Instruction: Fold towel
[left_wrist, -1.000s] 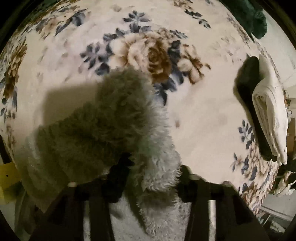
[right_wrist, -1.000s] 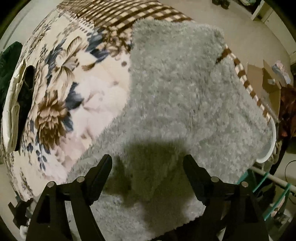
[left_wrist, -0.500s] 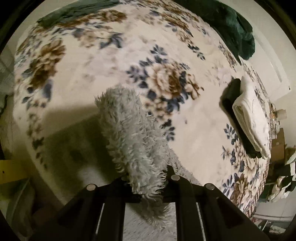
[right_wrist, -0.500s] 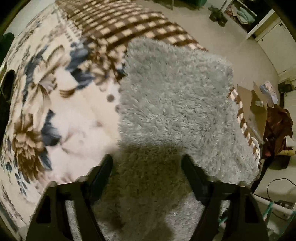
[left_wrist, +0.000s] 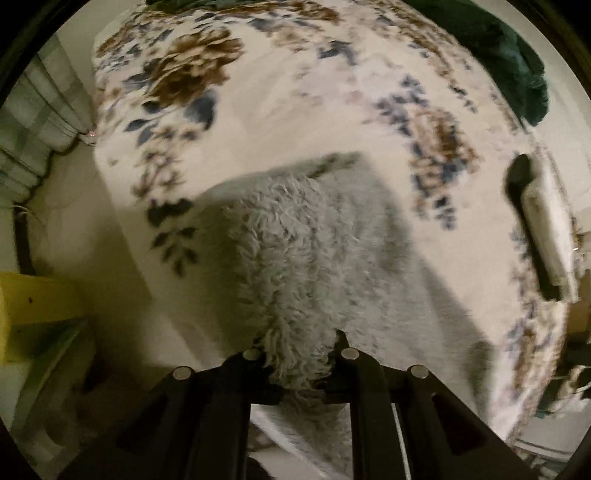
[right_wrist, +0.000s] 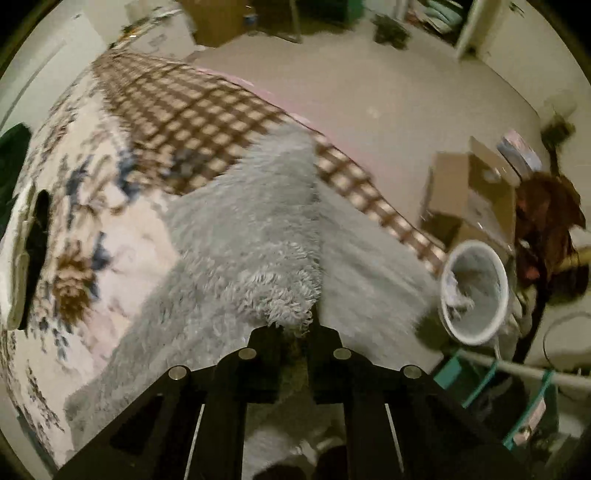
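A shaggy grey towel (left_wrist: 314, 266) lies on a floral bedspread (left_wrist: 332, 92). My left gripper (left_wrist: 301, 360) is shut on one edge of the towel, which bunches up between its fingers and is raised off the bed. In the right wrist view the same grey towel (right_wrist: 258, 229) stretches away over the bed, and my right gripper (right_wrist: 295, 332) is shut on another bunched edge of it. The towel hangs between both grippers, with its far part resting on the bedspread.
A folded white cloth on something black (left_wrist: 543, 229) lies at the bed's right side, also seen as the white cloth (right_wrist: 22, 251). A dark green blanket (left_wrist: 509, 62) sits at the far corner. A white bin (right_wrist: 476, 291) and cardboard boxes (right_wrist: 469, 192) stand on the floor.
My right gripper, open above the towel before, has shut on its edge. Both grippers have lifted and pulled back, raising the towel's near edge off the bed.
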